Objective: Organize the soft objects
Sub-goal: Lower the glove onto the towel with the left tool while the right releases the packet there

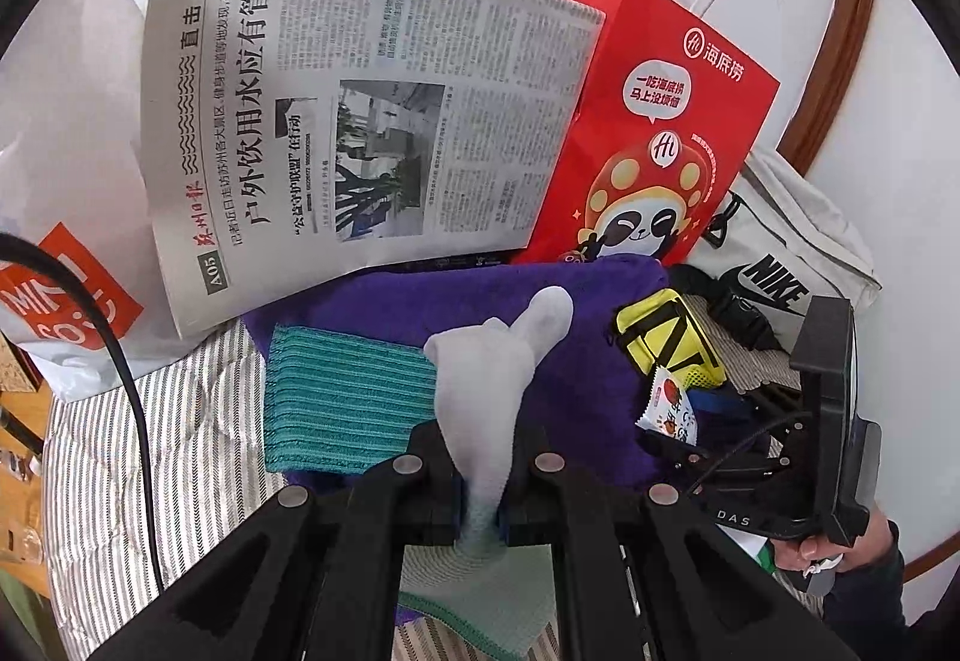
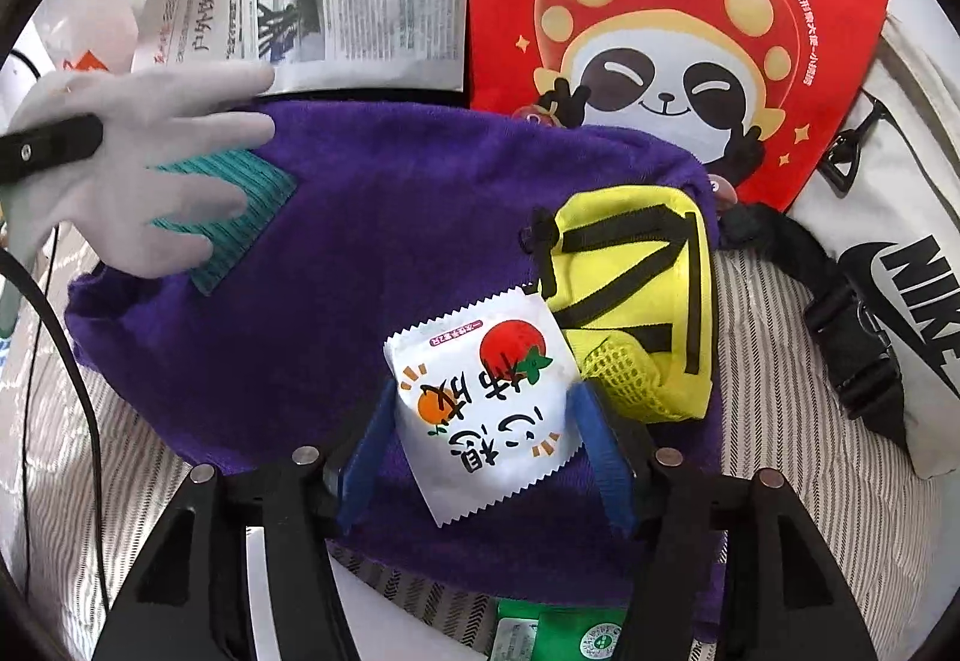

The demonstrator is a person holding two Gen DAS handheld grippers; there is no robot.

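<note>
My left gripper (image 1: 482,505) is shut on a grey-white glove (image 1: 486,379) and holds it above a purple towel (image 1: 588,361); the glove's fingers spread out in the right wrist view (image 2: 150,169). A teal ribbed cloth (image 1: 348,400) lies on the towel's left part. My right gripper (image 2: 480,445) holds a white snack packet (image 2: 486,397) with a tomato print between its blue fingers (image 2: 594,457), over the towel (image 2: 372,253). A yellow pouch (image 2: 636,295) with black straps lies on the towel's right side.
A folded newspaper (image 1: 360,121) and a red paper bag (image 1: 654,133) stand at the back. A white Nike bag (image 2: 900,265) lies at the right. All rests on striped bedding (image 1: 174,451). A black cable (image 1: 108,331) crosses the left.
</note>
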